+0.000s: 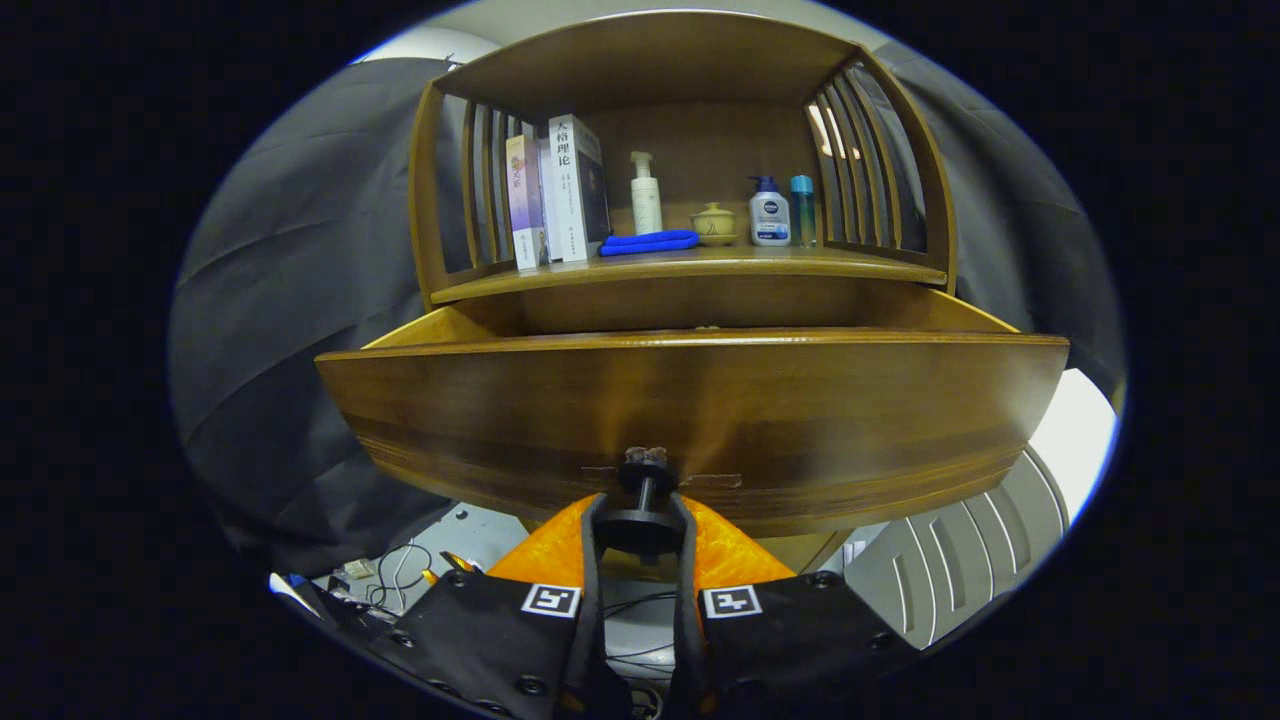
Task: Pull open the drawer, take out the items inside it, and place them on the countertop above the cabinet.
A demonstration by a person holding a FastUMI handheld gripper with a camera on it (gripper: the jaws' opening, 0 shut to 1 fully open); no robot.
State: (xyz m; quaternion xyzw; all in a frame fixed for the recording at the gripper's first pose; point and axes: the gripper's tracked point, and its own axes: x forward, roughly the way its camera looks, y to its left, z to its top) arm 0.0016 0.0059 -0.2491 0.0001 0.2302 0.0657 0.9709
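Observation:
The wooden drawer [690,420] stands pulled out from the cabinet, its wide front panel facing me. A dark round knob [642,505] sticks out from the lower middle of that panel. My gripper [640,520] is shut on the knob, one finger pressing each side of its disc. The drawer's inside is hidden behind its front panel. Above the drawer runs the countertop [850,262] of the cabinet, under a wooden hutch with slatted sides.
On the countertop stand several books [550,190], a white pump bottle [646,195], a folded blue cloth [650,242], a small lidded pot [714,223], a white-and-blue bottle [769,212] and a teal bottle [802,208]. Cables lie on the floor below left.

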